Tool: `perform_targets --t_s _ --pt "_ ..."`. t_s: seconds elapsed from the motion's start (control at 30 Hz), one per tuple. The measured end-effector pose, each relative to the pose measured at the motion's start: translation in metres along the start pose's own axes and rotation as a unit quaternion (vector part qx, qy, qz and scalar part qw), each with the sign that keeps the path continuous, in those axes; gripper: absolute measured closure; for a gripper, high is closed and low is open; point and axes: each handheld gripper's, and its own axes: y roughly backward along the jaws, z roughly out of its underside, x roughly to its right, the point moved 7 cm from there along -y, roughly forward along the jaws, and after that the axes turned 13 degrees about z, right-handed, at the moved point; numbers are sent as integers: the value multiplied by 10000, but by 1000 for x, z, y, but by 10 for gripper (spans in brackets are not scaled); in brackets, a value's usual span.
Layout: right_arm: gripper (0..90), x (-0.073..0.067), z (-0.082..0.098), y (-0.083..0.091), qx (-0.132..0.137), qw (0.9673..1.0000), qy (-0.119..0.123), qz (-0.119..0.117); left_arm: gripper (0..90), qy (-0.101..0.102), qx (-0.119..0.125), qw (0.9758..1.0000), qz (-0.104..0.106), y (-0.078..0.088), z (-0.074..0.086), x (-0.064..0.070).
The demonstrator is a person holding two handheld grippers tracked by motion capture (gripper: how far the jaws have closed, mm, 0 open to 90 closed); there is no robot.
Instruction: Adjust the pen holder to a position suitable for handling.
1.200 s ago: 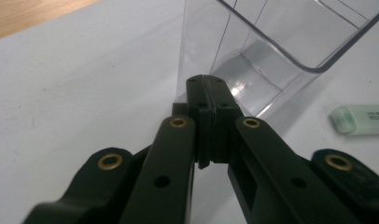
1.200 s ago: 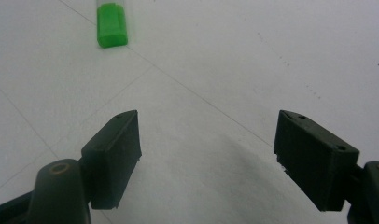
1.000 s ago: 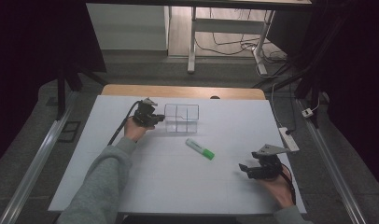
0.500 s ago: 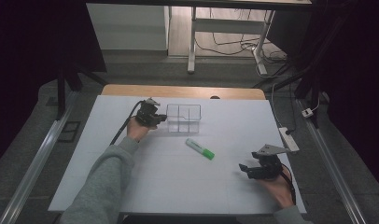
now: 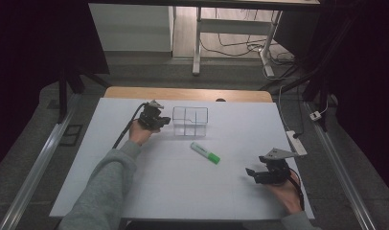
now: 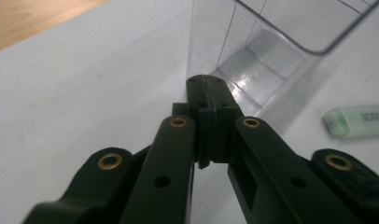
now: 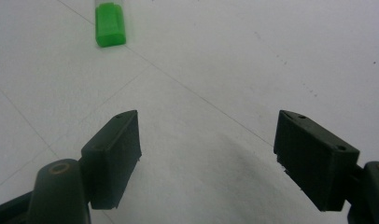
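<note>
A clear plastic box (image 5: 190, 121) with inner dividers stands at the table's far middle. My left gripper (image 5: 167, 120) is at its left wall. In the left gripper view its jaws (image 6: 204, 83) are pressed together, with their tips right at the near corner of the box (image 6: 253, 51) and nothing visible between them. A green highlighter (image 5: 205, 153) lies in front of the box, and its pale body (image 6: 360, 120) is off to the side. My right gripper (image 5: 252, 173) rests low at the front right, open and empty (image 7: 208, 140). The highlighter's green cap (image 7: 110, 25) is ahead of it.
The white tabletop (image 5: 149, 182) ends in a wooden strip (image 5: 135, 92) at the back. A white power strip (image 5: 296, 142) lies at the right edge. Desk legs and cables stand on the floor beyond.
My left gripper has edged slightly right against the box. The right gripper and the highlighter have stayed put.
</note>
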Motion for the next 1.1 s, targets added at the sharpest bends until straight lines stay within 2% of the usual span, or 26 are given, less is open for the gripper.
perform_targets --t_s 0.03,0.17,0.2,0.23,0.3,0.37,0.4,0.5,0.57,0.6,0.73,0.8,1.03,1.1 --pt "224 0 0 0 13 10000 -18 -2 886 26 40 10000 0 5 3 1" --pt "224 1 0 0 27 10000 -36 6 885 -80 111 9999 -95 27 16 7" --pt "225 0 -1 0 47 10000 -54 8 885 -80 111 9999 -95 27 16 7" --pt "225 0 -1 1 50 10000 -40 7 885 -123 144 9997 -129 38 23 11" --pt "225 0 -1 1 52 10000 -35 16 884 -135 205 9996 -129 49 30 16" --pt "226 1 -2 1 56 10000 -28 39 869 -136 238 9995 -126 53 33 19" --pt "226 0 -2 1 59 10000 -28 38 850 -163 281 9994 -113 62 40 24" --pt "226 0 -2 1 53 10000 -15 26 748 -175 351 9992 -38 71 50 32" --pt "226 0 -1 1 29 10000 9 60 649 -179 369 9992 -39 74 53 35" --pt "226 0 -1 1 26 10000 28 36 606 -212 372 9991 -42 78 60 41" --pt "226 0 -1 1 33 10000 22 39 483 -205 290 9994 -21 82 71 49" --pt "226 0 -1 1 36 10000 47 30 448 -216 250 9995 -12 86 83 56" --pt "226 1 -3 2 106 9999 51 77 392 -203 163 9997 -15 95 105 67" --pt "226 0 -4 3 136 9999 66 22 384 -180 155 9997 -14 97 110 69"
